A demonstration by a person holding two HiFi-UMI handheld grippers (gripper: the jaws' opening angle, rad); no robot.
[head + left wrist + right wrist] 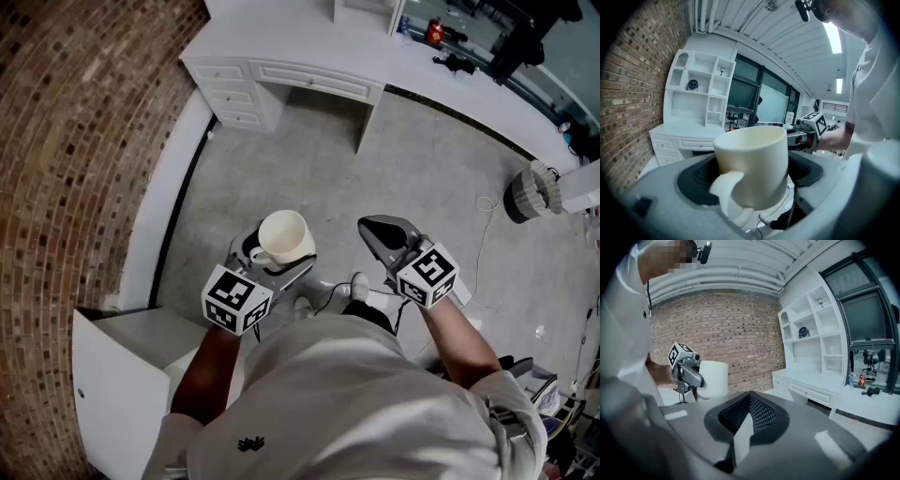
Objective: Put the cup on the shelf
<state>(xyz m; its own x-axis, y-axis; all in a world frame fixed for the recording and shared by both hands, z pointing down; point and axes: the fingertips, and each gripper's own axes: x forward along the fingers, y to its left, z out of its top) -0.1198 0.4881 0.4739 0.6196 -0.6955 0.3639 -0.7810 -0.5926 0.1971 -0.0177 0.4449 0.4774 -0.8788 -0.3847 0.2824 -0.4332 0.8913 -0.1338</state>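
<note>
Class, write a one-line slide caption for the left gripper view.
Left gripper holds a cream cup with a handle, facing the white shelf unit beside a brick wall.

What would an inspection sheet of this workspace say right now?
Surface: grey floor; white desk, top looks bare.
Job's things: cup held off the ground, opening up; shelf unit above the desk.
Clutter: round ribbed object on the floor.
Grippers: left gripper jaws closed on the cup; right gripper jaws together, empty.
Cables: thin white cable on the floor.
Surroundings: brick wall.
</note>
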